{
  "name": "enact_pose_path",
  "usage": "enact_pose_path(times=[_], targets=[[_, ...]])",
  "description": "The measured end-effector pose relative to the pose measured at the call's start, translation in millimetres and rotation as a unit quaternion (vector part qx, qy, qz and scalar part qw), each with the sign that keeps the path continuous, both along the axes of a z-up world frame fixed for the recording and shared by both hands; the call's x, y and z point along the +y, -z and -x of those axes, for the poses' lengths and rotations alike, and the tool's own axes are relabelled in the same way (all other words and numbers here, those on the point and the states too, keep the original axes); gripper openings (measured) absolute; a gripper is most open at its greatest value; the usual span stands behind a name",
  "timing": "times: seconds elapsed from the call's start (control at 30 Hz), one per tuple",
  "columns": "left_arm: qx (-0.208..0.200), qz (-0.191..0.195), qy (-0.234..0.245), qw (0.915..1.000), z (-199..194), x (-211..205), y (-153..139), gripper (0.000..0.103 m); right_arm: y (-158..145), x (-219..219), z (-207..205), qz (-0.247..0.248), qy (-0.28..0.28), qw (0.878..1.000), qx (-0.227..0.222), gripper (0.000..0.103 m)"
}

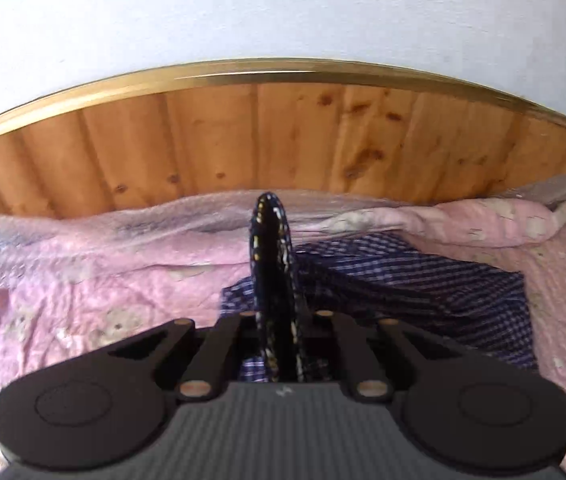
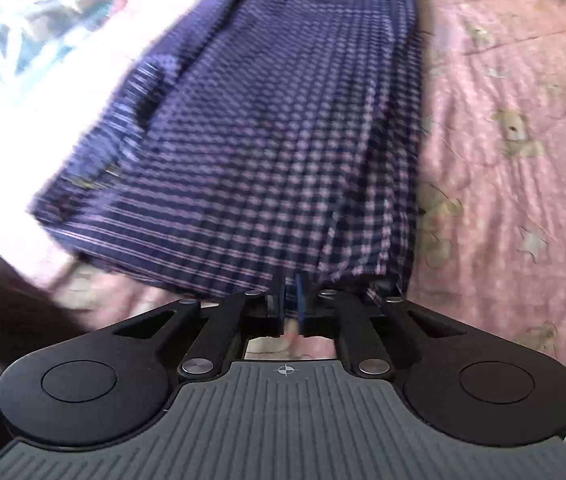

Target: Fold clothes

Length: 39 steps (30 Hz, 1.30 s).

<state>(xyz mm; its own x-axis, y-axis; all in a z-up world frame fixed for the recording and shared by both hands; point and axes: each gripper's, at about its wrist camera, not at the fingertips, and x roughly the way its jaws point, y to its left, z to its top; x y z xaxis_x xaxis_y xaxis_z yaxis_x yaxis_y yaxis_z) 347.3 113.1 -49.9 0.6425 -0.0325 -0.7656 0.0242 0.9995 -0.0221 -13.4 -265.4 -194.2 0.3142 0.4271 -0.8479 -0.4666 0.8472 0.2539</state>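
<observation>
A dark blue and white checked shirt (image 2: 267, 120) lies stretched out on a pink bedspread (image 2: 503, 120). My right gripper (image 2: 291, 292) is shut on the shirt's near hem, and the cloth runs away from it up the frame. In the left wrist view my left gripper (image 1: 271, 208) is shut on a fold of the same shirt (image 1: 423, 284), which wraps over the closed fingers and trails off to the right onto the bedspread (image 1: 103, 280).
A wooden headboard (image 1: 283, 140) with a white wall above it stands behind the bed. A clear plastic sheet (image 1: 83, 224) lies along the bed's far edge. White and teal bedding (image 2: 23, 40) lies to the left of the shirt.
</observation>
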Motion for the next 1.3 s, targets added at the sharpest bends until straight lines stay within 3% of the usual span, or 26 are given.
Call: enact_pose_path(times=[0.1,0.17,0.23,0.33,0.4,0.5,0.6,0.67,0.77,0.87,1.0,1.07,1.23,1.3], targets=[[0.008,0.001,-0.007,0.9999,7.7,2.4,-0.1,0.006,-34.8,-27.0,-22.5,-0.076,-0.020,0.997,0.017,0.014],[0.009,0.023,-0.002,0.9997,11.8,5.5,-1.4,0.006,-59.9,-46.3,-53.7,-0.121,-0.012,0.993,-0.002,0.020],[0.014,0.049,0.006,0.9987,9.2,5.4,-1.6,0.006,-74.9,-52.4,-100.9,-0.126,-0.003,0.991,-0.040,0.020],[0.001,0.028,0.000,0.9996,9.7,-3.2,-8.9,0.006,-83.1,-42.2,-191.5,-0.103,0.010,0.989,-0.103,0.020],[-0.009,0.030,-0.015,0.9994,14.1,-6.5,-17.5,0.006,-79.8,-27.7,-256.3,-0.094,0.021,0.985,-0.143,0.020],[-0.020,0.018,-0.031,0.9992,24.3,-13.6,-31.5,0.006,-61.5,-1.4,-354.8,-0.105,0.028,0.984,-0.143,0.020],[-0.027,-0.024,-0.046,0.9983,33.2,-24.2,-42.4,0.006,-23.2,18.7,-444.0,-0.101,0.027,0.989,-0.105,0.020],[-0.022,-0.032,-0.062,0.9973,36.8,-27.9,-43.1,0.006,10.4,32.3,-492.4,-0.083,0.018,0.994,-0.073,0.021],[-0.019,-0.026,-0.065,0.9974,38.7,-34.4,-36.6,0.006,27.2,43.1,-514.5,-0.081,0.001,0.994,-0.067,0.017],[-0.034,-0.080,-0.071,0.9936,41.6,-45.0,-35.2,0.006,32.5,50.3,-525.7,-0.087,-0.016,0.993,-0.077,0.022],[-0.033,-0.051,-0.101,0.9931,38.9,-32.5,-38.1,0.006,21.7,42.4,-529.9,-0.114,-0.014,0.989,-0.092,0.022],[-0.027,-0.055,-0.112,0.9918,37.9,-31.2,-35.8,0.006,34.6,49.8,-537.5,-0.070,-0.021,0.994,-0.085,0.019],[-0.034,-0.076,-0.155,0.9845,42.7,-26.8,-33.5,0.006,31.2,51.5,-549.9,-0.102,-0.014,0.990,-0.095,0.020],[-0.028,-0.073,-0.165,0.9832,41.6,-24.4,-30.3,0.006,36.8,59.5,-560.5,-0.089,-0.019,0.992,-0.090,0.019]])
